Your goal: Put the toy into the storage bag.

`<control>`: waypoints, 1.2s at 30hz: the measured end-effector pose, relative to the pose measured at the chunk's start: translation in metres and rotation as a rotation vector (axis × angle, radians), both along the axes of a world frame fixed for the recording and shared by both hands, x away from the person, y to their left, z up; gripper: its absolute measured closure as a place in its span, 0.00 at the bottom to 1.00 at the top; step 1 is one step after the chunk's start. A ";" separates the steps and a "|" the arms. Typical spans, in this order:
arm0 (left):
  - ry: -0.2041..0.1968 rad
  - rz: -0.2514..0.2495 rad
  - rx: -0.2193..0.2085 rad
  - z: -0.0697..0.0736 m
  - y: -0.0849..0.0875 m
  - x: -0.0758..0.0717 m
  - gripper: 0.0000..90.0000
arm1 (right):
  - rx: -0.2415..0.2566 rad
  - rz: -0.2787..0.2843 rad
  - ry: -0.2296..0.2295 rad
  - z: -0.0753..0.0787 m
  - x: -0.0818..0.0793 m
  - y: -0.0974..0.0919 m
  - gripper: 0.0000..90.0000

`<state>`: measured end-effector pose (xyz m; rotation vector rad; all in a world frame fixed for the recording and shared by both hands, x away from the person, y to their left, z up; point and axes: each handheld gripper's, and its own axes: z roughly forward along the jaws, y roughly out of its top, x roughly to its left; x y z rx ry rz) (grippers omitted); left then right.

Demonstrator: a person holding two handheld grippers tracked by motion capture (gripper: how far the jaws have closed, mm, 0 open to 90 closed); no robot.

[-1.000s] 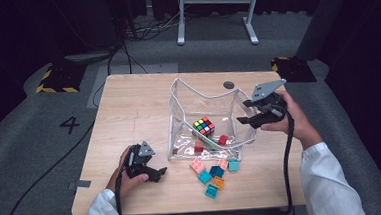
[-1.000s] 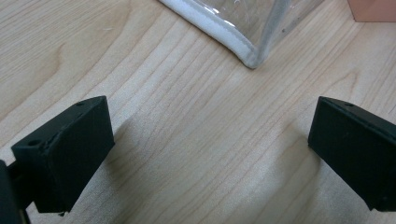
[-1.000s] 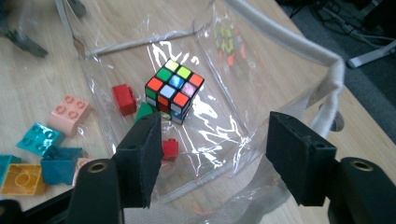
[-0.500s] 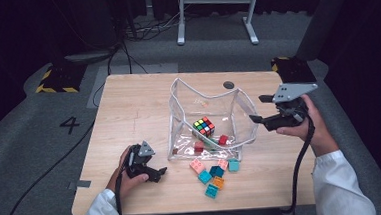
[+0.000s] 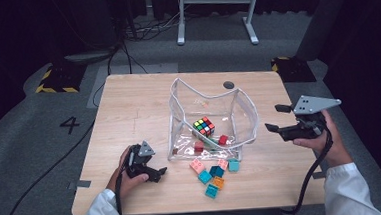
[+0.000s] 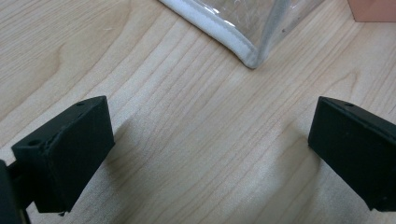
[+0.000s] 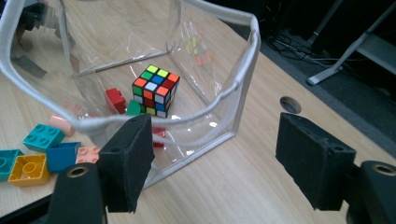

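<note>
Both tongs open beside a clear pouch of toys

The clear pouch (image 5: pixel 210 120) stands open-topped at the middle of the surface (image 5: pixel 128 111), with a colour cube (image 5: pixel 204 126) and a few bricks inside; loose bricks (image 5: pixel 213 175) lie just outside at its 6 o'clock. The right tongs (image 5: pixel 278 117) hang off the pouch's 3 o'clock side, apart from it, jaws just opened wider with nothing between them. The left tongs (image 5: pixel 158 172) rest low on the surface at the pouch's 8 o'clock, jaws spread wide over bare wood near its corner
</note>
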<state>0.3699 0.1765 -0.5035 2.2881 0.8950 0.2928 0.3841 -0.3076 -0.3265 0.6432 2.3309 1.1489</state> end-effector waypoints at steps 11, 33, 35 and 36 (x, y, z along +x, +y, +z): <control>0.000 0.005 -0.003 0.000 0.000 0.000 0.00 | -0.020 0.003 0.077 -0.053 -0.006 -0.006 0.31; -0.002 0.005 -0.001 0.000 0.000 0.000 0.00 | -0.061 0.136 0.222 -0.148 -0.029 0.044 0.35; -0.002 0.004 0.000 0.000 0.000 0.000 0.00 | -0.063 0.144 0.217 -0.152 -0.032 0.050 0.36; -0.002 0.004 -0.001 0.000 0.000 0.000 0.00 | -0.063 0.146 0.218 -0.152 -0.032 0.052 0.36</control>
